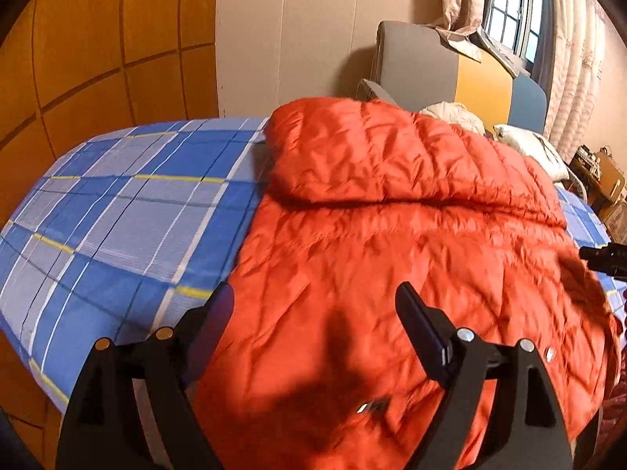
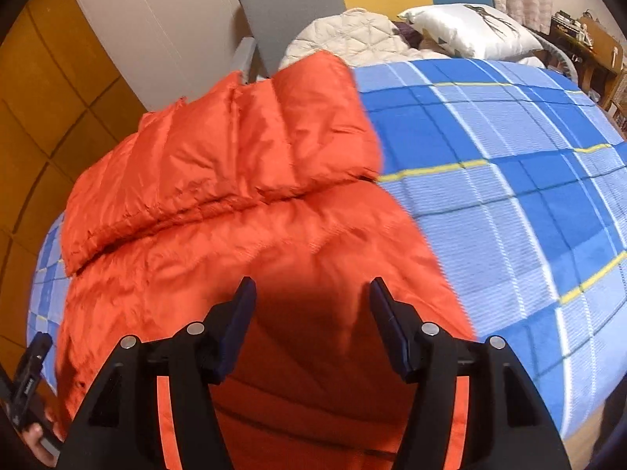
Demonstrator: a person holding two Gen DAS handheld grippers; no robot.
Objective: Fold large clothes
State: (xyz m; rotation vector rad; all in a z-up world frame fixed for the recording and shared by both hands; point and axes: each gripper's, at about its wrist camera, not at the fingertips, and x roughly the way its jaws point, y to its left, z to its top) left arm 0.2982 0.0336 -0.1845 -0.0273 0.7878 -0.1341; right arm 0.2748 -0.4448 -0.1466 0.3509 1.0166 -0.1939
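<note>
Fingers (image 1: 225,313) both apart, empty | jacket (image 1: 392,243) | window (image 1: 513,8) L view only

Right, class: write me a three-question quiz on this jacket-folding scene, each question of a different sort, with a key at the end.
1. True or false: the orange puffer jacket lies on a blue plaid bed sheet.
2. Multiple choice: the left gripper is (a) shut on a sleeve, (b) open with nothing held, (c) out of view.
3. Short answer: which part of the jacket is folded across its far end?

Key:
1. True.
2. (b); its jaws stand wide apart above the fabric, and the right gripper is open too.
3. What looks like a sleeve, laid crosswise over the body.
</note>
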